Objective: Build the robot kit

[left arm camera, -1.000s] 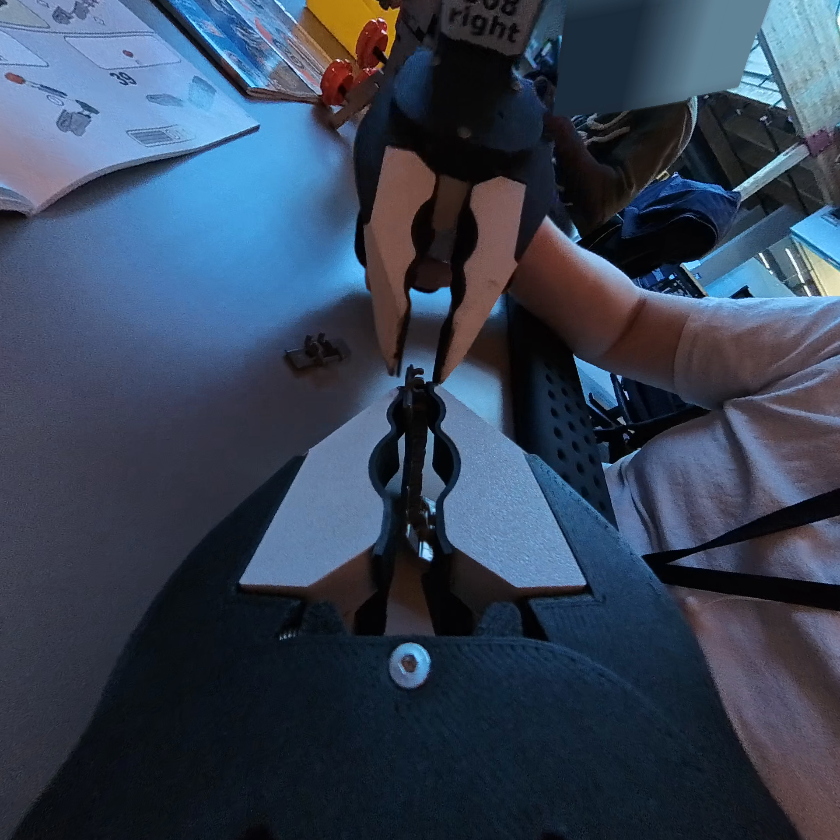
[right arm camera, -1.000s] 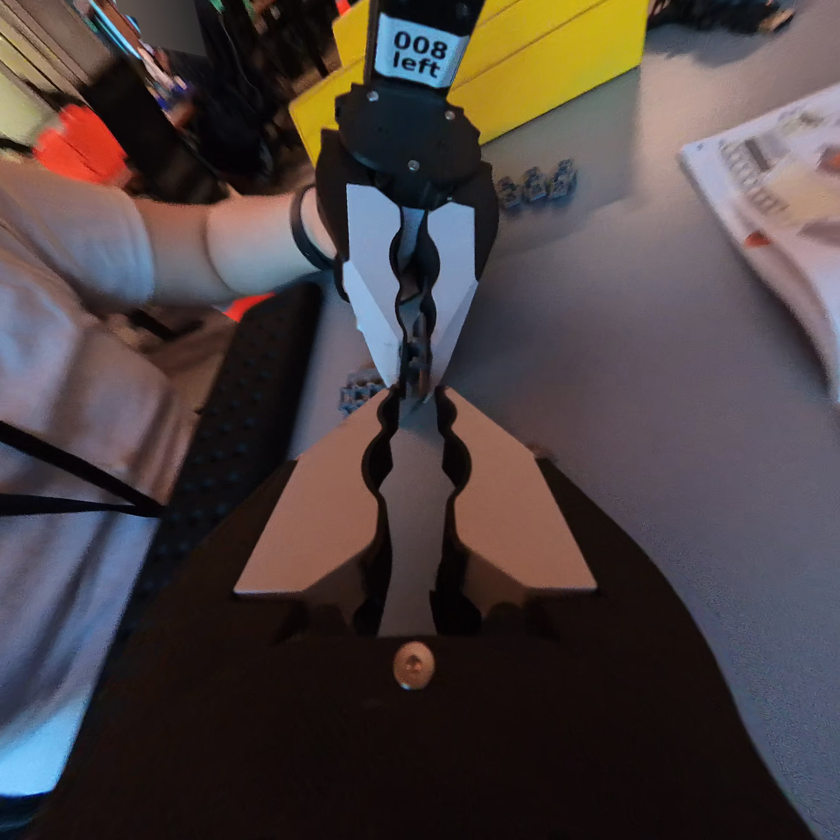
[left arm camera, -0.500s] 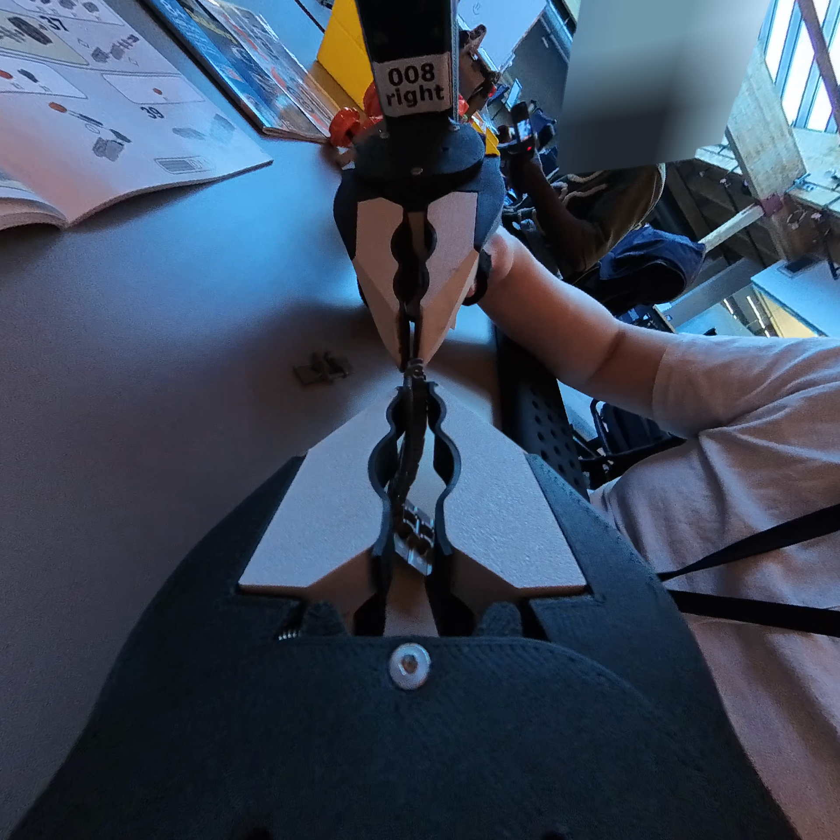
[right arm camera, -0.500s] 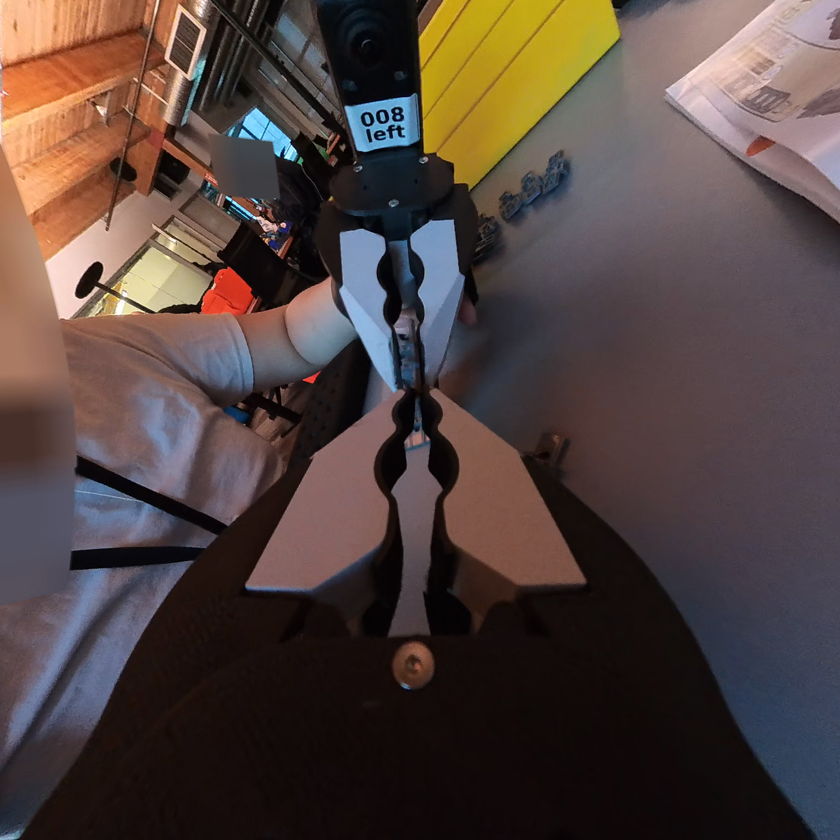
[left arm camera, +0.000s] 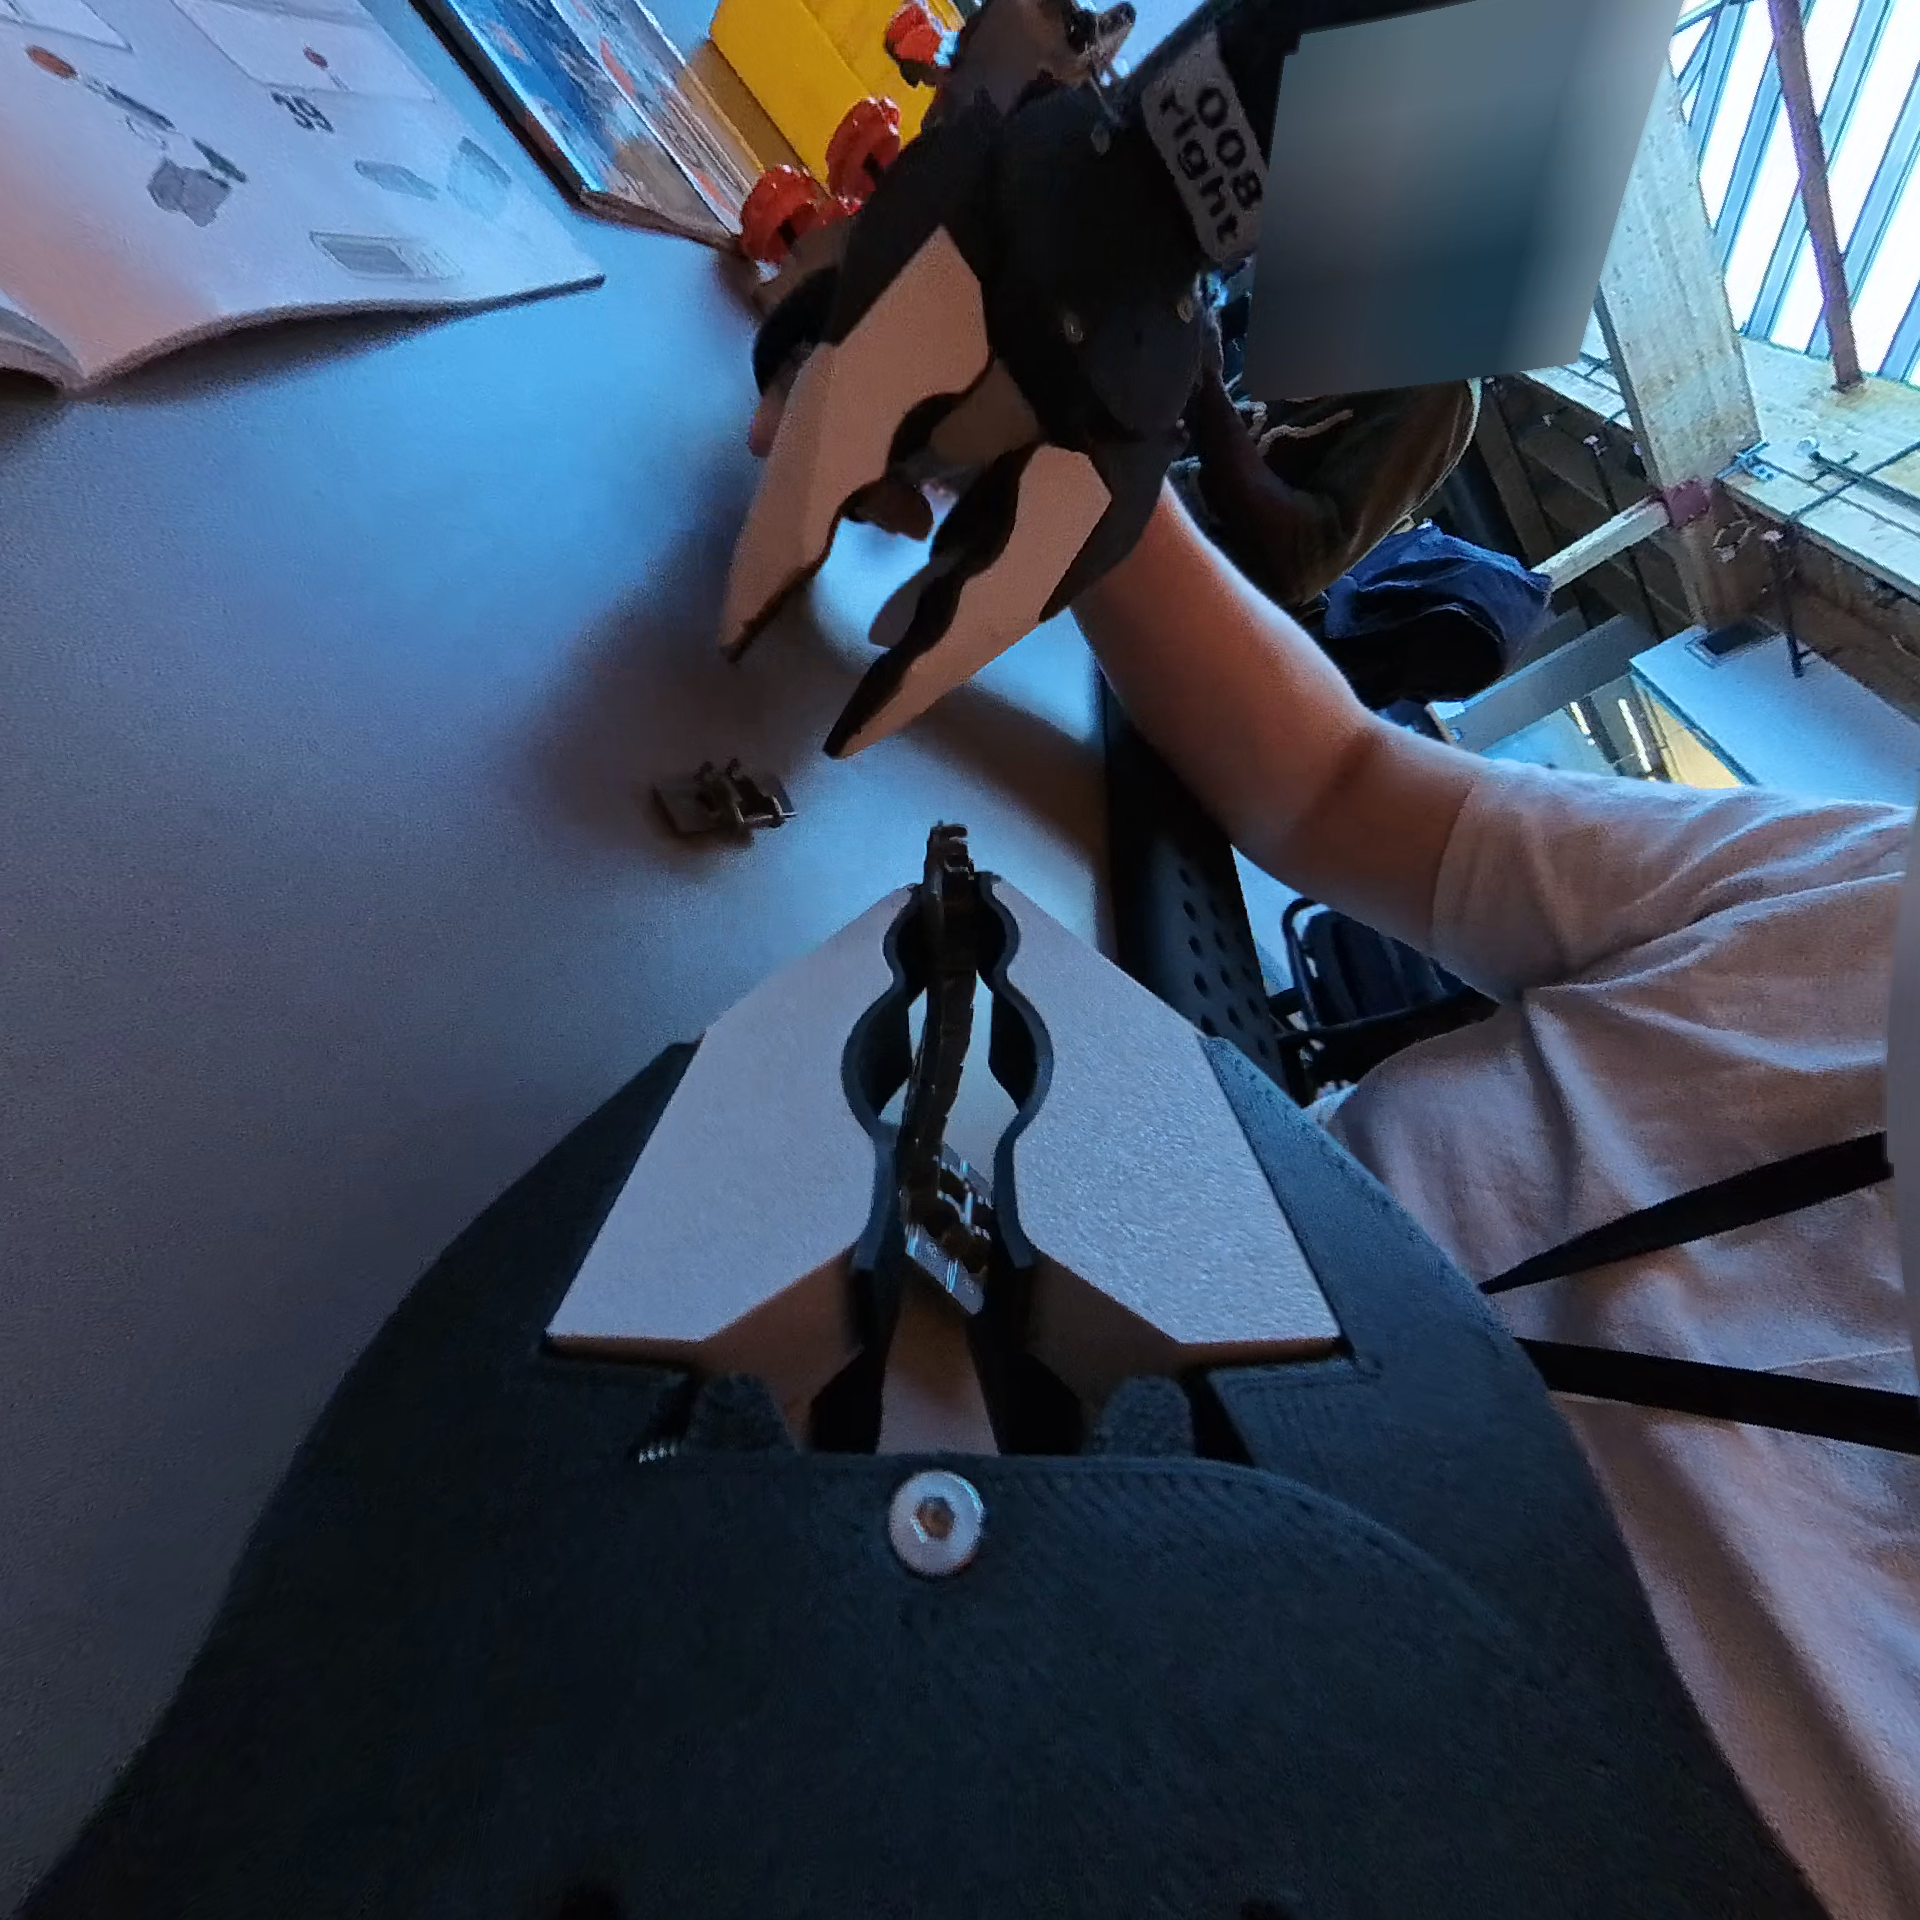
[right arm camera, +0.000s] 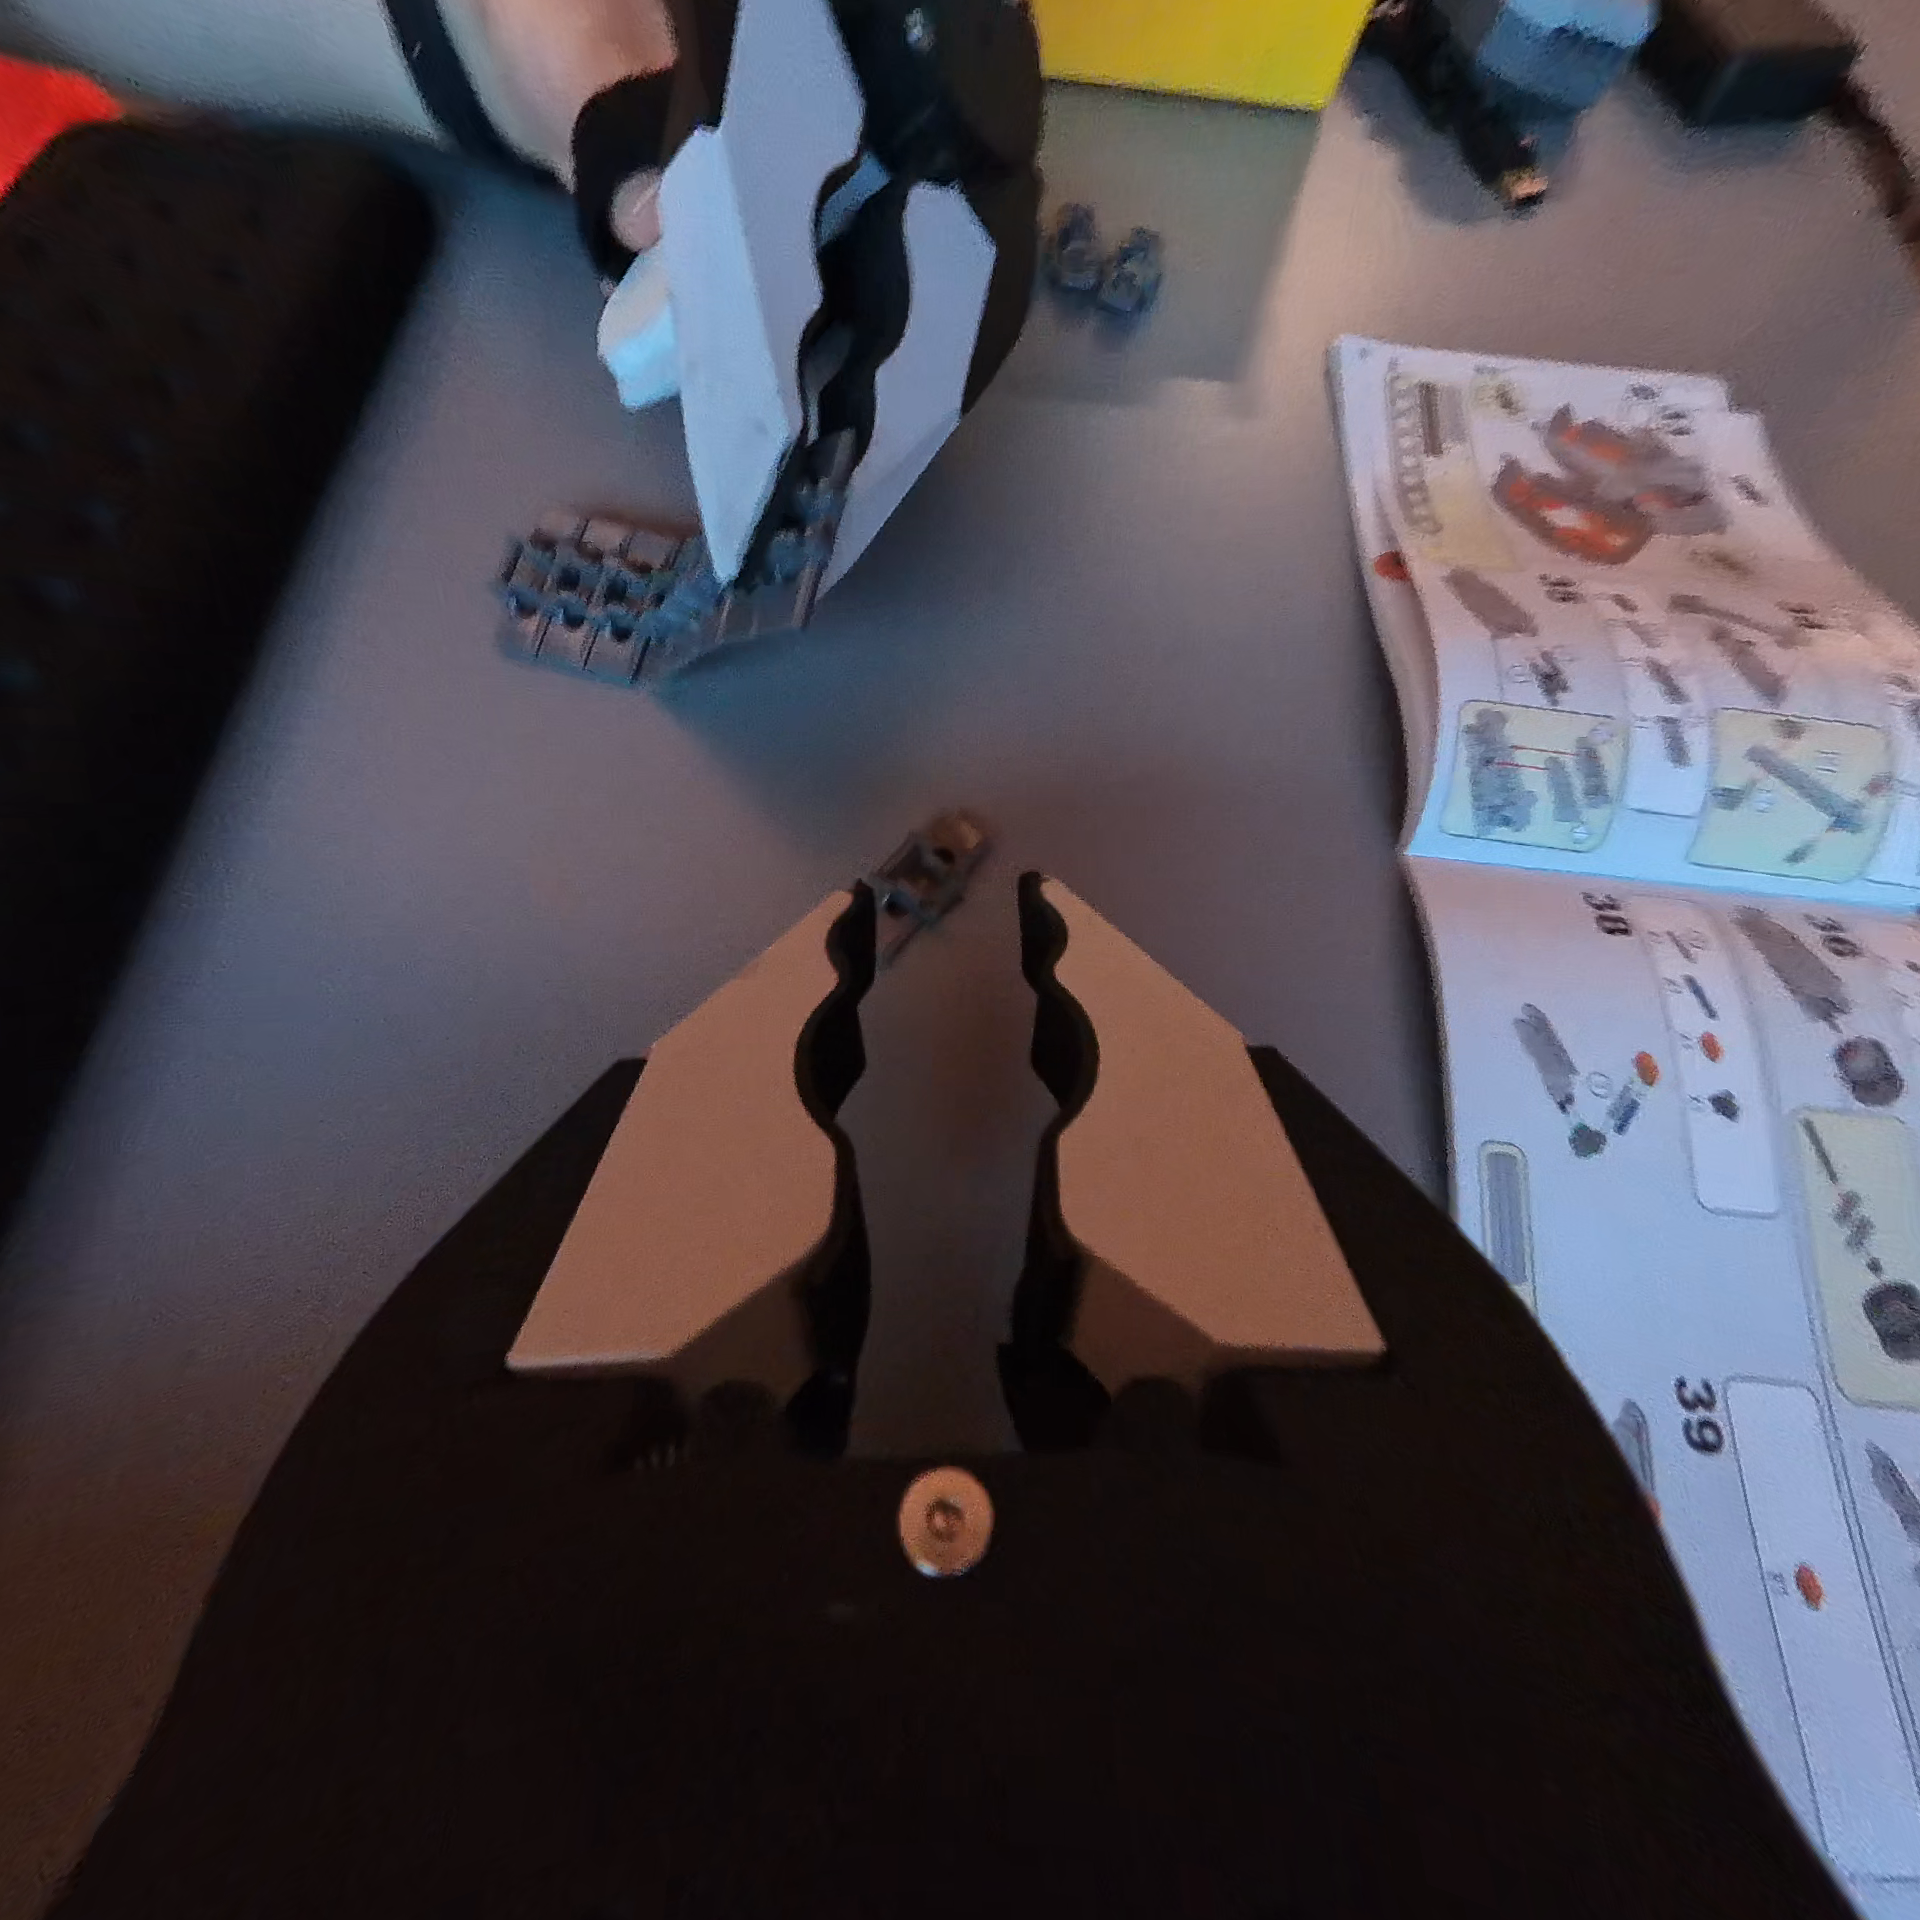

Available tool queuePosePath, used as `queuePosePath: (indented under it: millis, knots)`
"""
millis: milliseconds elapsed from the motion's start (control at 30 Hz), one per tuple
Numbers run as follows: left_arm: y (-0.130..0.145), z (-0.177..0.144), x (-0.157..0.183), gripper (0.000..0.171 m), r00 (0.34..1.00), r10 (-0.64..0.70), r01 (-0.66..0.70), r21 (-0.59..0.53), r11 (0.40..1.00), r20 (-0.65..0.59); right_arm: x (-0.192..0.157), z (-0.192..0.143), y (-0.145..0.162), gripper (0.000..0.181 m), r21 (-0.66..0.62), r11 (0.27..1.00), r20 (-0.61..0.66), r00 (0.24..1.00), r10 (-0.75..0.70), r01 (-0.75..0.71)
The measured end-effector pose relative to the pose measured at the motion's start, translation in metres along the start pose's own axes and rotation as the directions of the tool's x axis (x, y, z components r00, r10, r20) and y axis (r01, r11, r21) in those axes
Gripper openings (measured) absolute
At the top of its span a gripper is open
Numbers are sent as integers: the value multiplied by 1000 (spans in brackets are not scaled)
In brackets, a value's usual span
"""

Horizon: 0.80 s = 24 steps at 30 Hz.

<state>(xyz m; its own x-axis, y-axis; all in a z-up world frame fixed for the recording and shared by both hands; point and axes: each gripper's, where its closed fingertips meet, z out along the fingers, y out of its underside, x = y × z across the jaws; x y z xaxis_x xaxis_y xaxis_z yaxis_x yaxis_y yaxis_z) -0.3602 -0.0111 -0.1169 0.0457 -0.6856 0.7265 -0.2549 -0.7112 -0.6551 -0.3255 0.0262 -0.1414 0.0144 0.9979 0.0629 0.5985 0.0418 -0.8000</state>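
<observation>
Dark link strip (left arm camera: 940,1049) is pinched edge-on between the fingers of the left gripper (left arm camera: 951,883), its tip poking just past the fingertips and its tail running back toward the palm — a grip along the length, which likely keeps the strip from flexing. In the right wrist view the same strip (right arm camera: 623,603) trails from that gripper down onto the table (right arm camera: 364,883), several links lying flat. Right gripper (right arm camera: 940,894) is spread and holds nothing; it hangs over a small grey piece (right arm camera: 925,873) lying loose on the table, just beside its left fingertip and not clamped. Left view shows that piece (left arm camera: 722,802) near both grippers, touching neither. Surface is a plain grey tabletop. An open booklet (right arm camera: 1662,935) lies to the right, a yellow box (right arm camera: 1195,52) at the far edge, two more grey bits (right arm camera: 1101,265) near it. Orange wheels (left arm camera: 821,177) sit by the box. Room behind — timber beams, windows, a dark perforated chair at the table edge.
</observation>
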Motion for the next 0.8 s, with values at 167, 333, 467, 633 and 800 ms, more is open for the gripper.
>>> queuePosePath:
  millis: [167,333,467,633,800]
  knots:
    - [-1,-3,-4,6,999,-43,43,6,999,-2,-2,15,14,17,-114,990,111,989,96,-84]
    - [1,-4,-5,6,998,-56,56,-4,998,-3,-36,16,11,11,-162,957,212,939,272,-241]
    - [6,-2,-5,6,998,-66,66,-35,997,-4,-31,10,9,8,-98,980,118,976,184,-173]
    - [16,-2,-4,6,994,-105,103,-95,990,-9,-18,19,7,28,-87,973,-36,976,214,-216]
    - [25,-2,-1,6,985,-168,160,-156,975,-41,-27,22,0,31,-9,961,-128,953,275,-278]
